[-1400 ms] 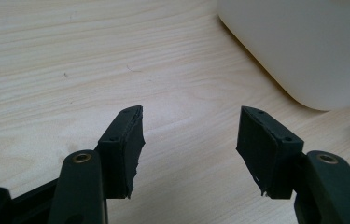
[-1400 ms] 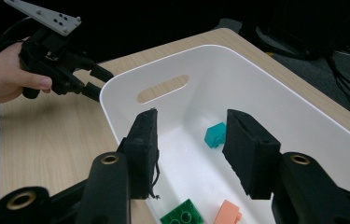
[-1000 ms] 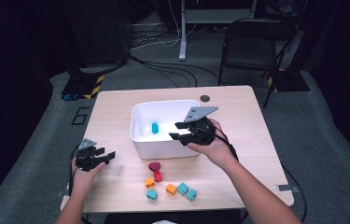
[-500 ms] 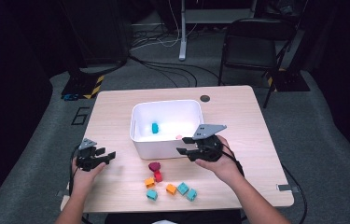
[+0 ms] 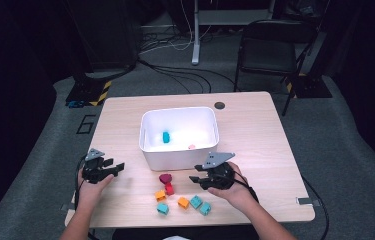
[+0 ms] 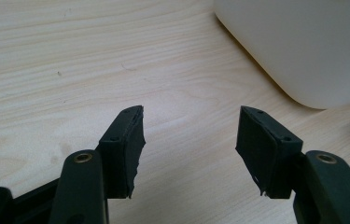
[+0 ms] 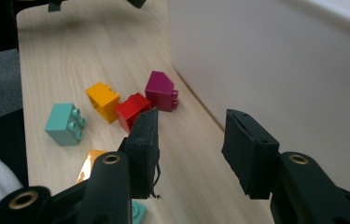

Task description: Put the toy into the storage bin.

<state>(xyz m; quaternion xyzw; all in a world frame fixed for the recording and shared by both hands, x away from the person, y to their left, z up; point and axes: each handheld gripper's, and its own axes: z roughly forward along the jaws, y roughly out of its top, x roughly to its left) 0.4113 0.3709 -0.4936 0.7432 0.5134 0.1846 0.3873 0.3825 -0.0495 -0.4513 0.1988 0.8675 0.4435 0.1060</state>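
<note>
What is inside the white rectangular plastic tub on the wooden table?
In the high view, the white rectangular plastic tub holds one small turquoise toy block near its middle and a small pink piece by its near wall. That wall hides the floor strip right behind it.

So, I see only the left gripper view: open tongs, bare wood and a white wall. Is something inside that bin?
Observer: Yes. In the high view the bin holds a blue block and a small pink piece.
Operator: And where are the right tongs?
Observer: The right tongs are low in front of the bin. Their jaws have just been closing a little, with nothing between them.
Operator: What lies ahead of them?
Observer: A red block and a magenta block, with an orange block and a teal block beside.
</note>
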